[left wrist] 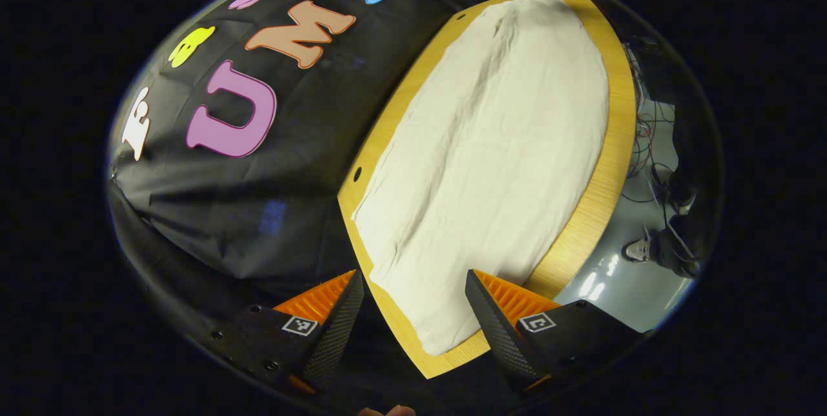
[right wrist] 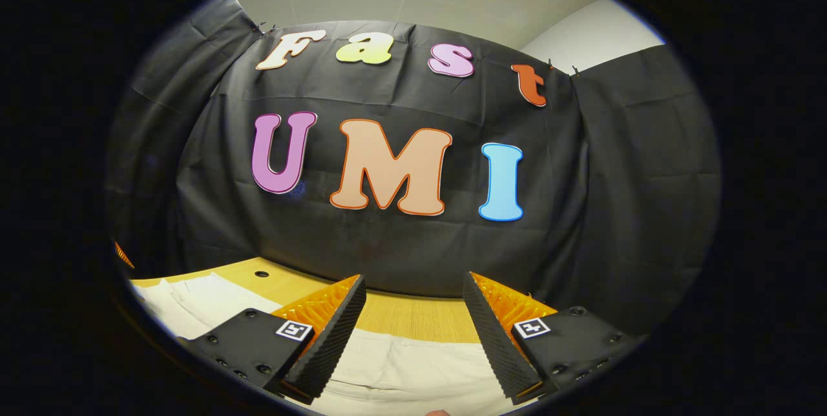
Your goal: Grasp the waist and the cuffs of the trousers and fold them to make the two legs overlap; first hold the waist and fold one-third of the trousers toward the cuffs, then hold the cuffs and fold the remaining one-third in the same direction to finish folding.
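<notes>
Cream trousers (left wrist: pixel 491 164) lie flat along a wooden table (left wrist: pixel 607 190), stretching away from me in the left gripper view, legs overlapped into one long shape. My left gripper (left wrist: pixel 413 283) hovers open above the near end of the trousers, nothing between its fingers. In the right gripper view the trousers (right wrist: pixel 413 367) show below and to the left, on the table (right wrist: pixel 413 316). My right gripper (right wrist: pixel 413 287) is open over the cloth's edge, pointing at the booth wall, holding nothing.
The black cloth wall runs along the table's far side. To the right of the table is grey floor with cables (left wrist: pixel 652 145) and a person's shoe (left wrist: pixel 638 249). Small holes mark the table's edge (left wrist: pixel 356 175).
</notes>
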`<state>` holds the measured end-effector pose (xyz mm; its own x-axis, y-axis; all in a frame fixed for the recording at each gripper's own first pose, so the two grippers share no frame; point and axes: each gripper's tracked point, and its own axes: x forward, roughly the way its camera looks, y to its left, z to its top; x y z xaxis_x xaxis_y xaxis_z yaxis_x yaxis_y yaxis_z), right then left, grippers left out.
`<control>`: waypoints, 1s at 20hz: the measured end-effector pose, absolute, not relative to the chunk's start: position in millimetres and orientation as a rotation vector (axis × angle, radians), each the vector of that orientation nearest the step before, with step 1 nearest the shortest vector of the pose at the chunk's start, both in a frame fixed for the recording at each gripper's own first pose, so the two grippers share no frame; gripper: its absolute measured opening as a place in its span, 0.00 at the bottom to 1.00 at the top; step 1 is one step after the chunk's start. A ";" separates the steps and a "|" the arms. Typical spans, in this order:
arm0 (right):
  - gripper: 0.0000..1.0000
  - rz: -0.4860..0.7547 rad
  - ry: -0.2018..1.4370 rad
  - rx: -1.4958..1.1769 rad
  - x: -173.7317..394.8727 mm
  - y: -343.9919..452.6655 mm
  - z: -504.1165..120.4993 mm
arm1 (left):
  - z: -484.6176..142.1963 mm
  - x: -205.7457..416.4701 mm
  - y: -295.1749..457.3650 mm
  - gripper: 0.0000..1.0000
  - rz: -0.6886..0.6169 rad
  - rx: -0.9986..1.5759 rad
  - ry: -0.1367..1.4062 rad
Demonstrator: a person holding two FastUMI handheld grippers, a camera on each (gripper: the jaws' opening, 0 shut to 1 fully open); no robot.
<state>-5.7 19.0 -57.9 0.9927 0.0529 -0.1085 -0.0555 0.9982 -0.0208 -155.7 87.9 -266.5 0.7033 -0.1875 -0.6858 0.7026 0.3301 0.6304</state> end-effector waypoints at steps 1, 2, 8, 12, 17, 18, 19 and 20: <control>0.97 0.052 0.112 -0.027 -7.7 17.4 -60.6 | -272.8 -161.4 88.1 0.97 -0.646 1.104 0.569; 0.97 0.049 0.117 -0.030 -7.6 15.3 -62.4 | -276.9 -166.5 88.0 0.97 -0.670 1.123 0.579; 0.97 0.030 0.144 -0.037 -14.5 6.5 -74.1 | -308.0 -189.3 99.9 0.97 -0.814 1.249 0.663; 0.97 0.012 0.149 -0.054 -19.6 -2.6 -75.5 | -319.1 -189.8 99.2 0.93 -0.863 1.293 0.695; 0.97 -0.020 0.164 -0.054 -27.1 -14.9 -81.1 | -324.8 -175.0 94.8 0.89 -0.897 1.346 0.683; 0.97 -0.026 0.166 -0.055 -28.9 -17.8 -82.4 | -325.0 -172.1 94.5 0.88 -0.901 1.353 0.680; 0.97 -0.032 0.170 -0.054 -30.3 -19.9 -83.5 | -325.4 -169.2 93.2 0.89 -0.906 1.357 0.680; 0.97 -0.040 0.175 -0.053 -32.1 -22.8 -85.5 | -327.2 -162.2 92.9 0.89 -0.913 1.357 0.687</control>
